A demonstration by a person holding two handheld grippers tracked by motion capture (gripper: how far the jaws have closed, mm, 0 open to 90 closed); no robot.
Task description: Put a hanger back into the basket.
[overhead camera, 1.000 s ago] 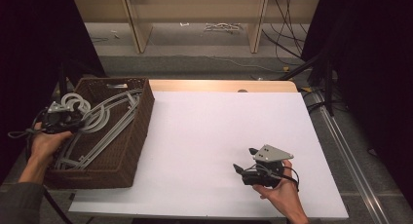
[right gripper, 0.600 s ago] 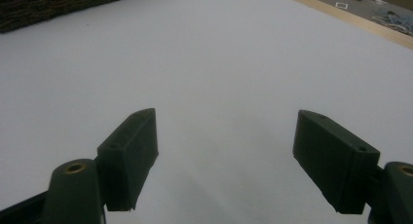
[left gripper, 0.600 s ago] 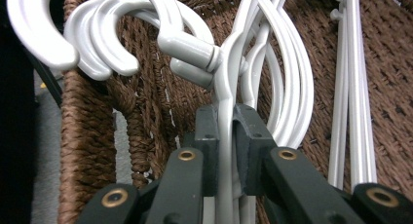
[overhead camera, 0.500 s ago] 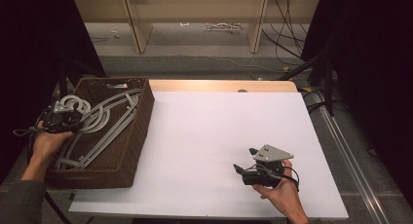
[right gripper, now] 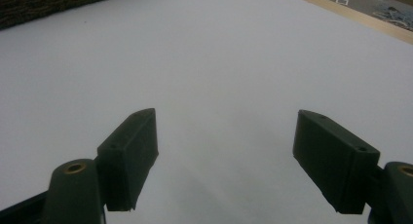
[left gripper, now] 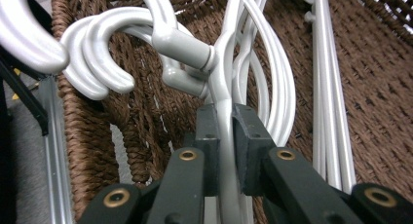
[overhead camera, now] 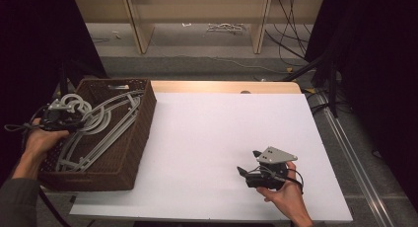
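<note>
The table (overhead camera: 212, 138) carries a white sheet, with a basket (overhead camera: 143, 123) at its left edge. Inside the basket lies a tangle of grey plastic hangers (overhead camera: 106, 121), hooks toward the far left corner. I judge them light, stiff and smooth: likely to slip in the pads and to snag on one another when lifted. The best hold is the neck just below the hook. My left gripper (left gripper: 225, 151) is clamped there on one hanger (left gripper: 221, 87), arm reaching in over the basket's left rim. My right gripper (right gripper: 226, 156) rests low over the bare sheet, jaws wide apart, holding nothing.
</note>
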